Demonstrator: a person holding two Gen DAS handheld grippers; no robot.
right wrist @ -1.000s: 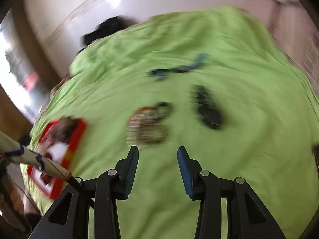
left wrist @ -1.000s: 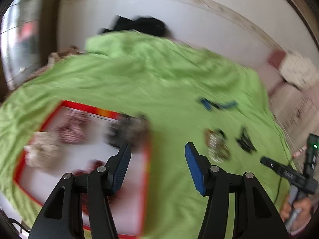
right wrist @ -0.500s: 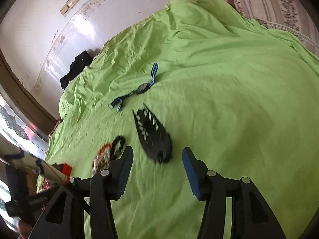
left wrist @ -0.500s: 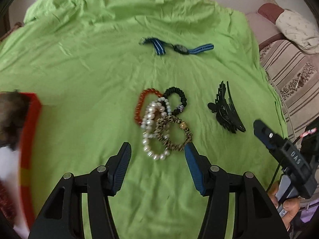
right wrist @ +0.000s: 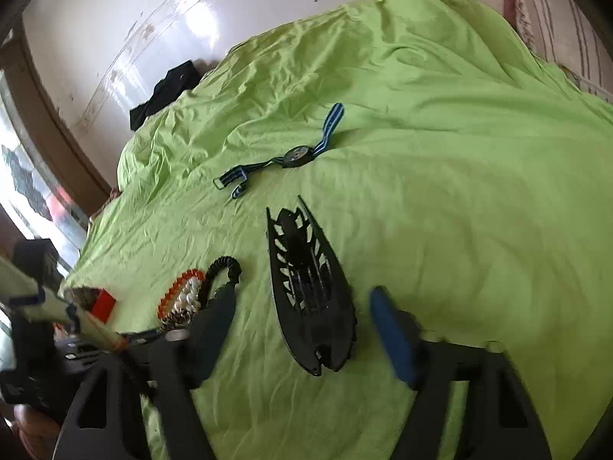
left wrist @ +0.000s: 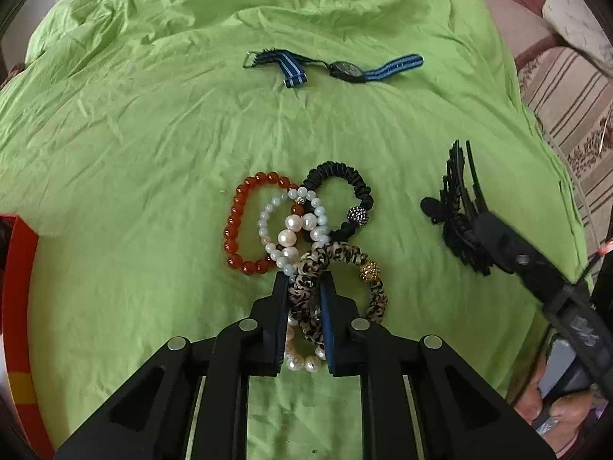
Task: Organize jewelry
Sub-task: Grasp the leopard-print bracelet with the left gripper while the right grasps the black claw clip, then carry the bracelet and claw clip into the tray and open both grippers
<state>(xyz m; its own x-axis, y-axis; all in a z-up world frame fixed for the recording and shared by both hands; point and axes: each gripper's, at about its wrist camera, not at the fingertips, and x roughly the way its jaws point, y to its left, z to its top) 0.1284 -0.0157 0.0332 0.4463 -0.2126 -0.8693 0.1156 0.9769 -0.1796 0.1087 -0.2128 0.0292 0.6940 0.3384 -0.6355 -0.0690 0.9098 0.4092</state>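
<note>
Two grippers working | you are clenching left gripper (left wrist: 302,306) on leopard scrunchie (left wrist: 337,255), jaws just closing | right gripper (right wrist: 306,329), released, is straddling hair claw (right wrist: 306,287) lengthwise on bed (right wrist: 459,153)

Home bedroom: bed under a rumpled green sheet (left wrist: 153,122), striped floral bedding (left wrist: 567,115) and a pillow (left wrist: 574,19) alongside, dark clothing (right wrist: 164,92) heaped by the white wall (right wrist: 115,19), window (right wrist: 27,191) at one side.
</note>
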